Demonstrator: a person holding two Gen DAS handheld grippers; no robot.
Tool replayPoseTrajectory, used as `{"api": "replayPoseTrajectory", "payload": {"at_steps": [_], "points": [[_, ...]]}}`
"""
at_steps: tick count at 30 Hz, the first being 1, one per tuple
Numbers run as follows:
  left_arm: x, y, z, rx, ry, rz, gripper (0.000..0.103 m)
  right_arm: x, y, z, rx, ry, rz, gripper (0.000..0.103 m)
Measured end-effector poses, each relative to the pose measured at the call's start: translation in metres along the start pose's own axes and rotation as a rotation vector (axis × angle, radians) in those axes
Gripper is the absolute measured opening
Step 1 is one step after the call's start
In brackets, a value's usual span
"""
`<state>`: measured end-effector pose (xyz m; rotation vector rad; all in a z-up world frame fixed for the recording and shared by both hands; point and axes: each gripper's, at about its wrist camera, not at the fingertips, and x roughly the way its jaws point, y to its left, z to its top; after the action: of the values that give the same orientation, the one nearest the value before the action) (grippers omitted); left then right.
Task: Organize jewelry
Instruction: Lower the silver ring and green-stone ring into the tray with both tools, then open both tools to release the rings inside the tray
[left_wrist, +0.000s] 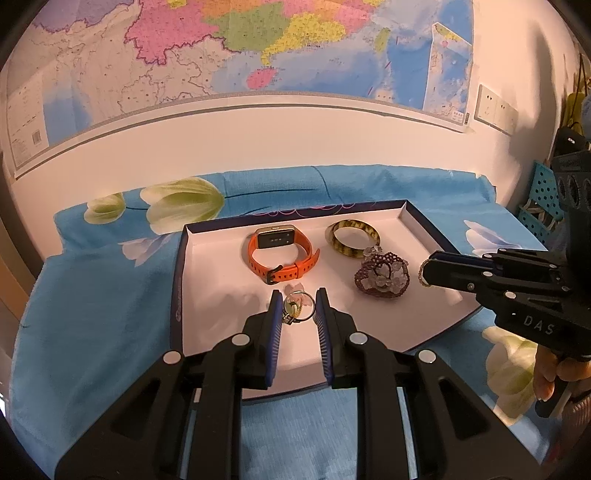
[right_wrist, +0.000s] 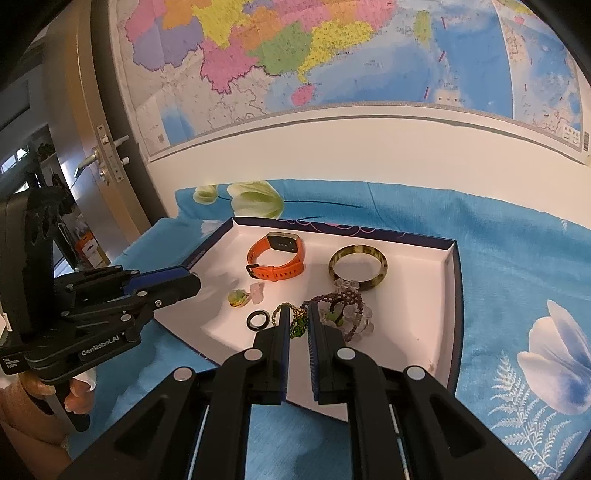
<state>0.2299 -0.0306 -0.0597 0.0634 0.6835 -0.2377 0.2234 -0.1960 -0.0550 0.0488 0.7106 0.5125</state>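
A shallow white tray (left_wrist: 207, 280) with dark blue walls lies on the blue floral cloth; it also shows in the right wrist view (right_wrist: 417, 295). In it lie an orange watch (left_wrist: 282, 253) (right_wrist: 277, 258), a mottled olive bangle (left_wrist: 352, 236) (right_wrist: 357, 267), a purple beaded piece (left_wrist: 382, 275) (right_wrist: 351, 306), a black ring (right_wrist: 257, 318) and a small green and pink charm (right_wrist: 239, 298). My left gripper (left_wrist: 298, 306) is open, its jaws either side of a ring with charms (left_wrist: 297, 308). My right gripper (right_wrist: 296, 319) is shut on a green beaded bracelet (right_wrist: 295, 314) just above the tray.
The blue floral cloth (left_wrist: 110, 314) (right_wrist: 517, 277) covers the surface up to a white wall with a large map (left_wrist: 240, 48). A door with a metal handle (right_wrist: 99, 155) stands at the left in the right wrist view. A blue perforated rack (left_wrist: 543, 199) stands at the right.
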Motion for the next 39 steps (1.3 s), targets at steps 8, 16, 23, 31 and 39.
{"api": "replayPoseTrajectory", "payload": {"at_steps": [8, 16, 23, 31, 39], "points": [[0.009, 0.0, 0.002, -0.002, 0.012, 0.004, 0.019, 0.01, -0.004, 0.001, 0.008, 0.02, -0.008, 0.008], [0.018, 0.002, 0.002, -0.015, 0.029, 0.007, 0.019, 0.019, -0.006, 0.001, 0.007, 0.037, -0.019, 0.008], [0.026, 0.002, 0.002, -0.019, 0.04, 0.012, 0.019, 0.028, -0.007, 0.003, 0.004, 0.052, -0.032, 0.008], [0.036, 0.007, 0.001, -0.036, 0.061, 0.02, 0.019, 0.037, -0.009, 0.002, 0.008, 0.074, -0.039, 0.008], [0.045, 0.009, -0.001, -0.045, 0.077, 0.033, 0.019, 0.043, -0.01, 0.002, 0.005, 0.087, -0.053, 0.008]]}}
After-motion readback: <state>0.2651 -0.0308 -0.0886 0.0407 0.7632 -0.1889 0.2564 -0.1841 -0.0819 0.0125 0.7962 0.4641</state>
